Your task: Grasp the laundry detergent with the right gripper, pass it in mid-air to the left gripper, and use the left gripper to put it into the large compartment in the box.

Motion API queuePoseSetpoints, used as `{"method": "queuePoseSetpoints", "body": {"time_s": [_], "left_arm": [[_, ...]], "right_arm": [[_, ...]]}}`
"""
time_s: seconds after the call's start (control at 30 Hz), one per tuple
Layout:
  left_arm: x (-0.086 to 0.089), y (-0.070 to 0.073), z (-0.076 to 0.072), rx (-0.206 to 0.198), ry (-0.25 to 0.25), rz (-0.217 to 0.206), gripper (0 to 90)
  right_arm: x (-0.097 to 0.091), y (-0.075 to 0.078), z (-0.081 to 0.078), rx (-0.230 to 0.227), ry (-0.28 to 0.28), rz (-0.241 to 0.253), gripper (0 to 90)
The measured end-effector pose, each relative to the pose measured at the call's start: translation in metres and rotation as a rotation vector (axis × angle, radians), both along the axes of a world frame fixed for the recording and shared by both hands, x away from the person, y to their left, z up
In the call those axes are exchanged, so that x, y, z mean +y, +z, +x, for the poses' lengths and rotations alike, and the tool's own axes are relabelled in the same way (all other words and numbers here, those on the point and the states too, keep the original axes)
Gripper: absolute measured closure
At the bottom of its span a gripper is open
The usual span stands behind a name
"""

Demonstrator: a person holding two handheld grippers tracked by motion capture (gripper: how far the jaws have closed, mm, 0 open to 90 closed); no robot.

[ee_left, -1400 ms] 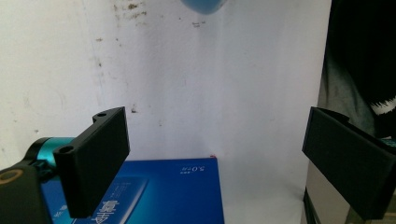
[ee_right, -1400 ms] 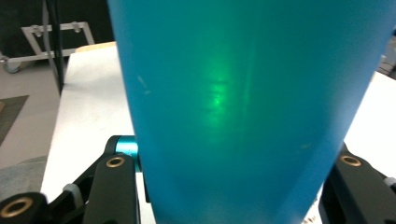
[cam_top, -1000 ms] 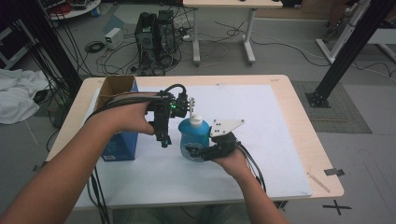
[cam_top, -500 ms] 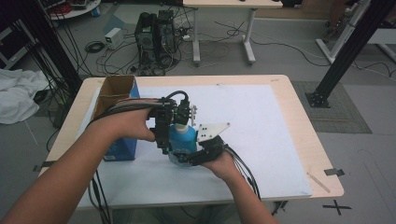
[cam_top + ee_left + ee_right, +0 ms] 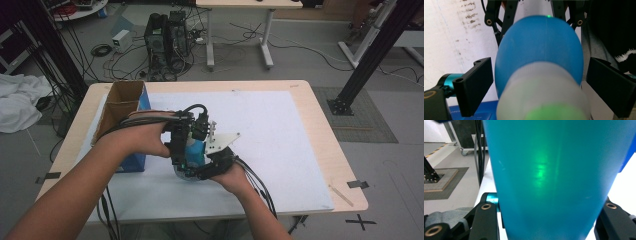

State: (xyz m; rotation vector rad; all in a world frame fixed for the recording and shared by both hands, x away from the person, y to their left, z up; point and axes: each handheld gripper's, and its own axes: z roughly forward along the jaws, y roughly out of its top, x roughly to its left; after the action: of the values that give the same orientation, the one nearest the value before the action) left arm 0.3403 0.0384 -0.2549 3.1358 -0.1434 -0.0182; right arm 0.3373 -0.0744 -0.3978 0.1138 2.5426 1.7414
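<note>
Centrally in the high view, the blue bottle (image 5: 192,152) sits between both grippers, just right of the open cardboard box (image 5: 122,107) on the table (image 5: 320,150). The left gripper (image 5: 537,80) has its jaws spread wide, flanking the bottle's white cap (image 5: 541,92) without touching. The right gripper (image 5: 546,220) presses against the bottle's lower body with jaws at either side, apparently gripping it.

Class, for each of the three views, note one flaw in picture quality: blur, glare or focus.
High view: soft and grainy overall. Left gripper view: the bottle's pale cap is out of focus, too near the lens. Right gripper view: a green glare patch sits on the blue bottle.
</note>
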Motion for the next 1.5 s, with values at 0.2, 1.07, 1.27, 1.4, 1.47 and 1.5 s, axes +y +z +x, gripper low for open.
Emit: {"method": "queuePoseSetpoints", "body": {"time_s": [0.2,1.07,1.27,1.4,1.47,1.5], "left_arm": [[-0.0007,-0.0018,-0.0012,-0.009,0.003,0.006,7.4],[0.0009,-0.0023,-0.0035,-0.031,-0.016,0.047,21.8],[0.0003,-0.0024,-0.0054,-0.025,-0.025,0.055,23.2],[0.0007,-0.0023,-0.0063,-0.024,-0.027,0.054,26.8],[0.0006,-0.0020,-0.0064,-0.025,-0.030,0.058,27.3],[0.0006,-0.0019,-0.0062,-0.023,-0.027,0.057,27.7]], "right_arm": [[-0.0003,0.0009,-0.0001,-0.005,0.007,-0.002,44.7],[0.0039,0.0002,-0.0021,0.006,0.010,0.021,44.8],[0.0043,0.0001,-0.0029,0.024,0.014,0.011,44.9],[0.0045,0.0001,-0.0022,0.017,0.015,0.016,44.9],[0.0048,-0.0001,-0.0021,0.011,0.015,0.020,44.9],[0.0050,-0.0001,-0.0023,0.013,0.018,0.023,44.9]]}}
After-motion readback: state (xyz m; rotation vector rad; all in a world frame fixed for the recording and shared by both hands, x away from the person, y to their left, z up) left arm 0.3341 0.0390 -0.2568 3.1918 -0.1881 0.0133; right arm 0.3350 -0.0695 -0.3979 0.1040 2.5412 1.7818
